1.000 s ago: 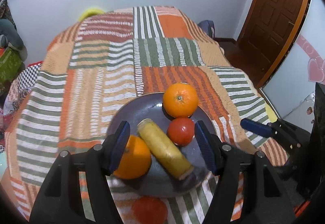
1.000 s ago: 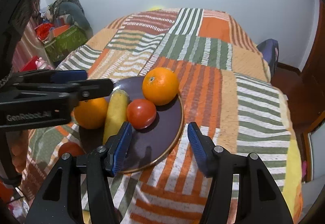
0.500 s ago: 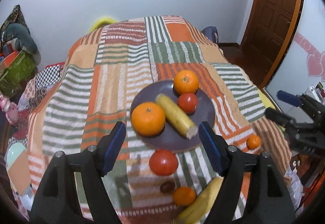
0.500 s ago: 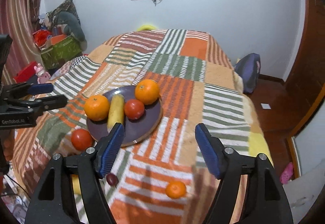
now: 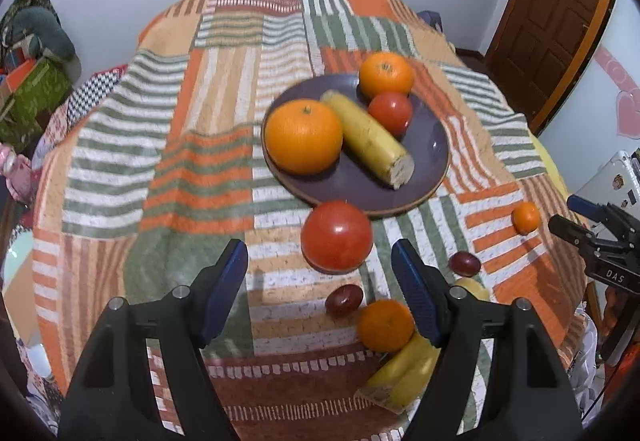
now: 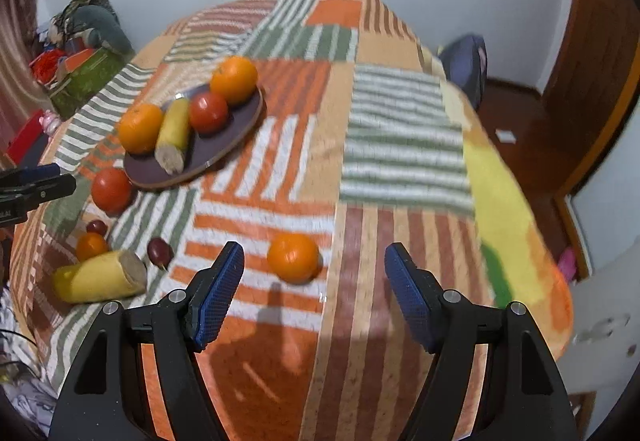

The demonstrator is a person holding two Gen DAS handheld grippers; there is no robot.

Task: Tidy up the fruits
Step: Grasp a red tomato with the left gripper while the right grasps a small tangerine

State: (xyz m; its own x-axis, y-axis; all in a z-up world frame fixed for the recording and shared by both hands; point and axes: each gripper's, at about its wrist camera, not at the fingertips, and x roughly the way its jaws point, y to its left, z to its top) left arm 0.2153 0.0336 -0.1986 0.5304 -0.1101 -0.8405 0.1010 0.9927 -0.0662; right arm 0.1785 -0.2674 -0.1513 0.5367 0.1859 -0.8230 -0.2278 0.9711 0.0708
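A dark purple plate (image 5: 424, 177) holds two oranges (image 5: 304, 137), a cut banana (image 5: 368, 139) and a tomato (image 5: 390, 113). My left gripper (image 5: 319, 257) hangs open above the cloth, just short of a loose large tomato (image 5: 337, 235). Near its right finger lie a small orange (image 5: 385, 325), two dark grapes (image 5: 344, 300) and another banana piece (image 5: 404, 373). My right gripper (image 6: 314, 257) is open and empty, with a lone small orange (image 6: 293, 258) on the cloth just ahead of its jaws. The plate (image 6: 224, 145) sits far to its left.
A striped patchwork cloth (image 5: 200, 161) covers the rounded table, which falls away at the near and right edges. A wooden door (image 5: 560, 21) stands at the right. Cluttered boxes and bags (image 6: 80, 61) sit on the floor at the left, and a blue bag (image 6: 464, 69) beyond the table.
Both grippers have drawn back from the plate and their jaws stand wider. The left now faces the loose tomato. The right has swung rightward to the lone small orange.
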